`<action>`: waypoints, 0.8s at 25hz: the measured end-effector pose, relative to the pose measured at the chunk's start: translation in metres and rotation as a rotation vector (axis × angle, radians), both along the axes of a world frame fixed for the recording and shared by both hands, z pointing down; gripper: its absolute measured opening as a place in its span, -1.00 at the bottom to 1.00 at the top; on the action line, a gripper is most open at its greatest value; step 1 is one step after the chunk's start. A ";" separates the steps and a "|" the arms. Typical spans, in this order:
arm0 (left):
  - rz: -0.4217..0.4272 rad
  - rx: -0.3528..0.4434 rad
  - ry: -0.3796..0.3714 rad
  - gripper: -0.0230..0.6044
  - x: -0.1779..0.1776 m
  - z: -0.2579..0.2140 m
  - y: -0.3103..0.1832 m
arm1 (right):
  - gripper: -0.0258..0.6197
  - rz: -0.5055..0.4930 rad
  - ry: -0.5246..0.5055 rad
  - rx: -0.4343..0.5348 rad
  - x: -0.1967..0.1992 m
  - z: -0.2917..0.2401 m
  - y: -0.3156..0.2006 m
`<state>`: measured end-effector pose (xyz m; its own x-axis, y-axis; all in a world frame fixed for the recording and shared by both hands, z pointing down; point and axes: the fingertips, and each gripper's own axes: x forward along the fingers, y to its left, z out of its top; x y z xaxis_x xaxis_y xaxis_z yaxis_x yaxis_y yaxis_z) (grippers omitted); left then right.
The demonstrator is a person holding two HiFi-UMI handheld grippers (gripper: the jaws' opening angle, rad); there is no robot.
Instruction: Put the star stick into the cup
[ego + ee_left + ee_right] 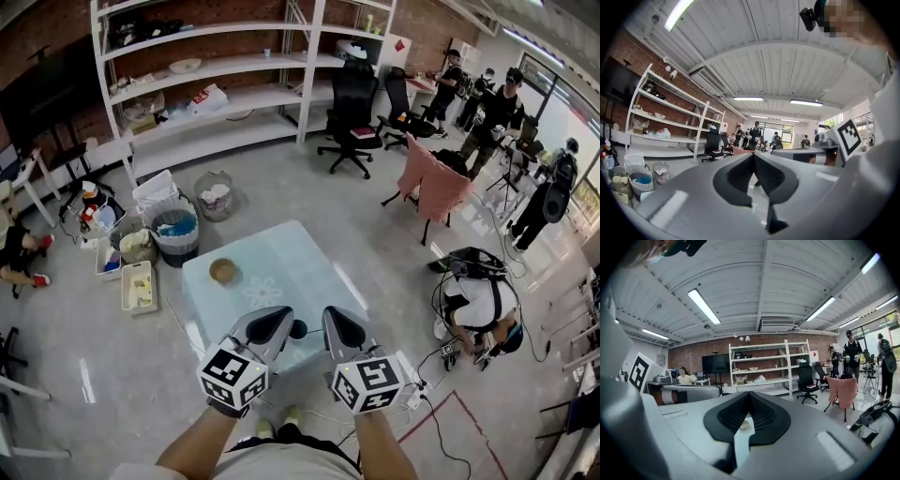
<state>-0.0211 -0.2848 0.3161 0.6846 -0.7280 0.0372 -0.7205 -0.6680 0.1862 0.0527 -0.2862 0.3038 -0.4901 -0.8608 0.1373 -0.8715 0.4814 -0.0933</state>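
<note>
- The left hand-held gripper (pixel 281 321) and the right hand-held gripper (pixel 334 319) are close in front of the person's body, side by side above the near edge of the surface (pixel 309 253).
- In each gripper view the jaws stand together with the tips meeting and nothing between them. Both are empty.
- A small dark object (pixel 298 329) shows between the two grippers. I cannot tell what it is.
- The step in hand looks like the approach and pick, since nothing has been grasped yet.
- To do it well, open the jaws of one gripper before lowering it. Bring it down over the stick part rather than the flat star head, and close only once the stick sits squarely between the pads.
- The pale star-shaped outline on the surface is, as best I can judge, the star stick (pixel 262 291). It lies flat, beyond the left gripper's tips and somewhat to their left, near but clear of them.
- It is faint against the light top, so which way its stick runs cannot be made out. That is worth checking before committing to a grasp angle.
- The cup (pixel 223 271) stands just past the star stick, farther left and toward the far side, with its mouth up. It is apart from both grippers.
- The carry should be short, with the piece tipped stick-end down to enter the cup.
</note>
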 end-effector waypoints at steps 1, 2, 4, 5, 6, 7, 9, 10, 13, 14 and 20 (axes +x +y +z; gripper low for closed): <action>-0.004 0.003 -0.001 -0.91 0.000 -0.003 0.000 | -0.89 -0.002 0.001 0.008 0.000 -0.004 0.000; -0.008 0.006 -0.004 -0.91 0.001 -0.006 -0.001 | -0.89 -0.003 -0.001 0.015 0.001 -0.006 -0.001; -0.013 0.011 -0.008 -0.91 0.002 -0.009 -0.002 | -0.89 -0.006 -0.008 0.024 0.003 -0.009 -0.002; -0.016 0.014 -0.008 -0.91 0.002 -0.011 -0.002 | -0.89 -0.009 -0.012 0.028 0.003 -0.011 -0.003; -0.020 0.017 -0.008 -0.91 0.000 -0.013 -0.003 | -0.89 -0.011 -0.015 0.032 0.002 -0.012 -0.003; -0.024 0.020 -0.007 -0.91 -0.001 -0.015 -0.003 | -0.89 -0.013 -0.018 0.037 0.000 -0.014 -0.003; -0.036 0.026 -0.005 -0.91 -0.005 -0.018 -0.002 | -0.89 -0.017 -0.020 0.046 -0.002 -0.016 -0.002; -0.042 0.030 -0.003 -0.91 -0.006 -0.020 -0.001 | -0.89 -0.019 -0.020 0.050 -0.003 -0.017 -0.001; -0.060 0.047 0.003 -0.91 -0.009 -0.023 -0.001 | -0.89 -0.022 -0.018 0.060 -0.001 -0.017 0.001; -0.066 0.052 0.003 -0.91 -0.009 -0.023 -0.001 | -0.89 -0.023 -0.018 0.063 0.000 -0.017 0.000; -0.091 0.045 0.000 -0.91 -0.016 -0.022 -0.003 | -0.89 -0.023 -0.022 0.061 0.003 -0.016 -0.001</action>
